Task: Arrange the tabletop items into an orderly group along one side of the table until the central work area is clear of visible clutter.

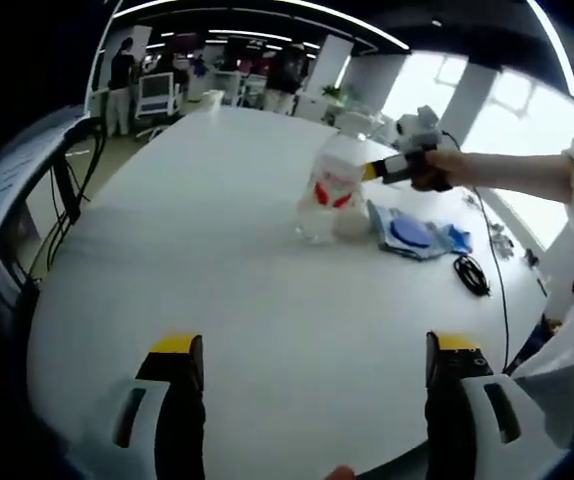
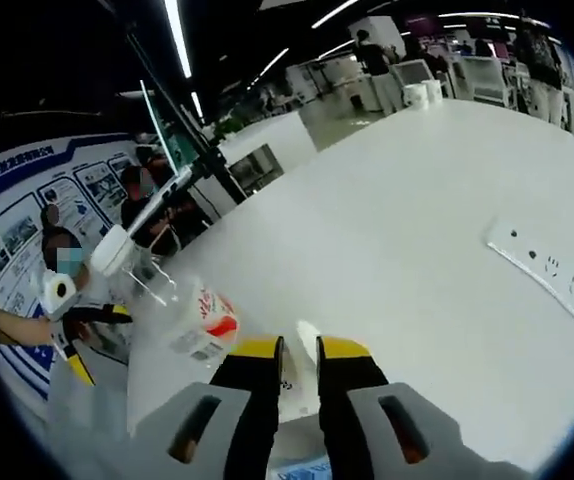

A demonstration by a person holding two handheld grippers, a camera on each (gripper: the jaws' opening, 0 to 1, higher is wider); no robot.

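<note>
- White table (image 1: 217,260), open office behind.
- Right gripper (image 1: 372,171) clenched on bottle (image 1: 329,190), 1 o'clock; blue bag (image 1: 417,236) just beside.
- Left gripper (image 1: 312,370) released, empty.
- Risk: thin plastic buckles, bottle slips or tips.

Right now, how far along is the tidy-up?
Early. In hand: the right gripper is at the clear bottle, jaws nearly closed on something white. Left gripper is open and idle over bare table. Left to group: the bottle, blue packet, black cable.
</note>
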